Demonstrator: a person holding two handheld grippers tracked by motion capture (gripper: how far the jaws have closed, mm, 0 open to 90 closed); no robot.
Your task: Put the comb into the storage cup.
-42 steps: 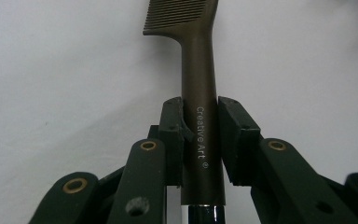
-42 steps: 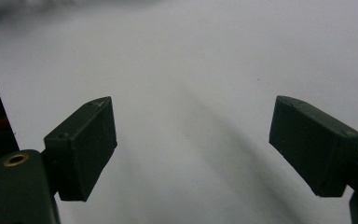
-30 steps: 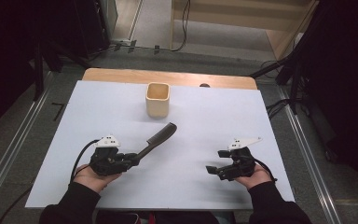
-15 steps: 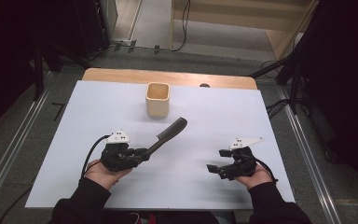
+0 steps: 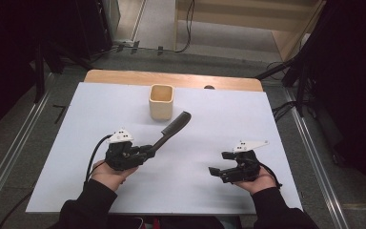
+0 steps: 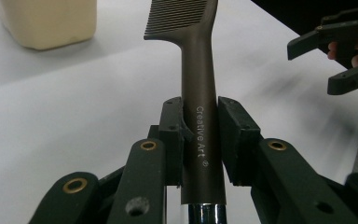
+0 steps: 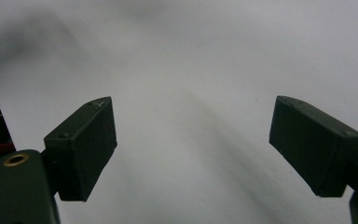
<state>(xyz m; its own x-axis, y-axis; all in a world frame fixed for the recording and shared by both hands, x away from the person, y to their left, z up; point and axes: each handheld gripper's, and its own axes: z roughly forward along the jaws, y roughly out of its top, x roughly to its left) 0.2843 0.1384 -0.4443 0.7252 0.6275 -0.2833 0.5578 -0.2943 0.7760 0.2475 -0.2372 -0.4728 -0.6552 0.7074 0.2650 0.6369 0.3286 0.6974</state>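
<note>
A dark comb (image 5: 171,130) (image 6: 198,84) with the print "Creative Art" on its handle is held by my left gripper (image 5: 145,151) (image 6: 199,140), whose jaws are shut on the handle. The comb's toothed end points up and away toward a cream square cup (image 5: 161,102) (image 6: 46,21) standing at the back middle of the white table (image 5: 219,124). My right gripper (image 5: 218,171) (image 7: 193,140) rests low at the front right, open, with bare table between its pads; it also appears at the right edge of the left gripper view (image 6: 349,58).
A wooden board edge (image 5: 171,78) runs along the table's far side. Metal rails (image 5: 9,162) flank the table on the floor, and cables (image 5: 286,107) lie at the right.
My left gripper has carried the comb forward and to the right, so its toothed end now lies nearer the cup. The right gripper has stayed in place.
</note>
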